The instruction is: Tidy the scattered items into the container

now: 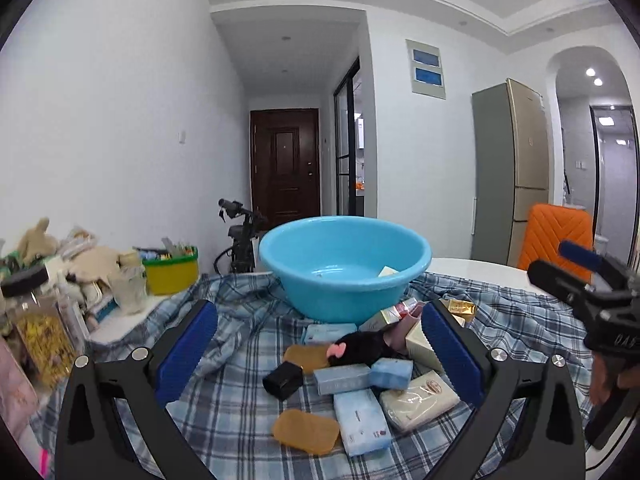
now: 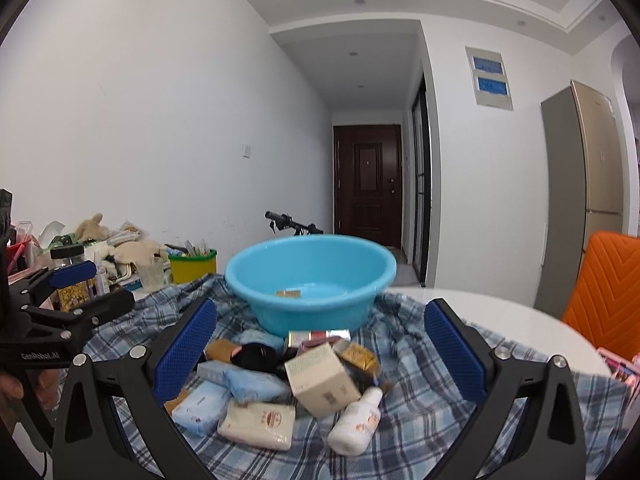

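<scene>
Right wrist view shows the right gripper (image 2: 320, 344) with its blue pads spread wide and nothing between them, hovering over a heap of small goods on the plaid cloth (image 2: 420, 368). The left gripper (image 1: 318, 344) is likewise spread and empty above the same heap. The light-blue basin (image 2: 310, 280) stands just beyond the pile at the far side, touching or nearly touching the farthest packets; one small packet already lies inside it.

Nearest the right gripper is a cream carton (image 2: 322, 378), tilted on top of other items. It is probably light and stiff, so a grip across two opposite flat faces should hold, but too hard a squeeze could dent the card. The white lotion bottle (image 2: 356, 420) lies on its side at the near right; it looks smooth and rounded, likely to slip or roll, and is best taken across the body. The soap bar in clear wrap (image 2: 258, 422) and the pale-blue tissue packs (image 2: 198, 406) look soft and slick. Amber soap bars (image 1: 306, 430) lie flat at the near left; their low edges would be hard to catch.
</scene>
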Available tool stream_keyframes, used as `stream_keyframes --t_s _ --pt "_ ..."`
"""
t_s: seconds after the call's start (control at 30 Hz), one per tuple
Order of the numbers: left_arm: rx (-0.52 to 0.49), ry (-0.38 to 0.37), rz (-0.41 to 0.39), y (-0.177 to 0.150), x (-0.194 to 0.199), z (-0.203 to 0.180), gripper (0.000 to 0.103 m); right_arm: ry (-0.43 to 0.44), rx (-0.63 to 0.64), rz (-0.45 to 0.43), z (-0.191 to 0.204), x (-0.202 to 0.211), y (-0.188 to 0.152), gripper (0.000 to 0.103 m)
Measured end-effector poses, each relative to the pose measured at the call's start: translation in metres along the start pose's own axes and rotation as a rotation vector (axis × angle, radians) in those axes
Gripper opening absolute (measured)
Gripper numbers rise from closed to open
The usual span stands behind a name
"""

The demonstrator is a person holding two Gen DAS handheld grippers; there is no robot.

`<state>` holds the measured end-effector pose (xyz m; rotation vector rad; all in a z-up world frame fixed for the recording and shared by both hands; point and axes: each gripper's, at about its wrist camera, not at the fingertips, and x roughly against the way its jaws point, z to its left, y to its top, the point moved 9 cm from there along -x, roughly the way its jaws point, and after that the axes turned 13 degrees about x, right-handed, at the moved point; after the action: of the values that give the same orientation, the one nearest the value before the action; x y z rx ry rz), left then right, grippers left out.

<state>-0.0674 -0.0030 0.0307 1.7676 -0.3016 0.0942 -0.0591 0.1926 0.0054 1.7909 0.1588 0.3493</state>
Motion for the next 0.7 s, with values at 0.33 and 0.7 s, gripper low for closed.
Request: stream_keyframes --t_s 0.33,0.7 --pt "0.001 0.067 -0.012 -0.019 -0.005 0.013 0.103 -0.011 0.005 0.008 0.010 -0.005 -0.023 0.103" --pt "0.006 0.081 -0.018 -0.023 -0.016 0.016 0.103 -0.031 0.023 0.006 0.014 -0.012 -0.033 0.103"
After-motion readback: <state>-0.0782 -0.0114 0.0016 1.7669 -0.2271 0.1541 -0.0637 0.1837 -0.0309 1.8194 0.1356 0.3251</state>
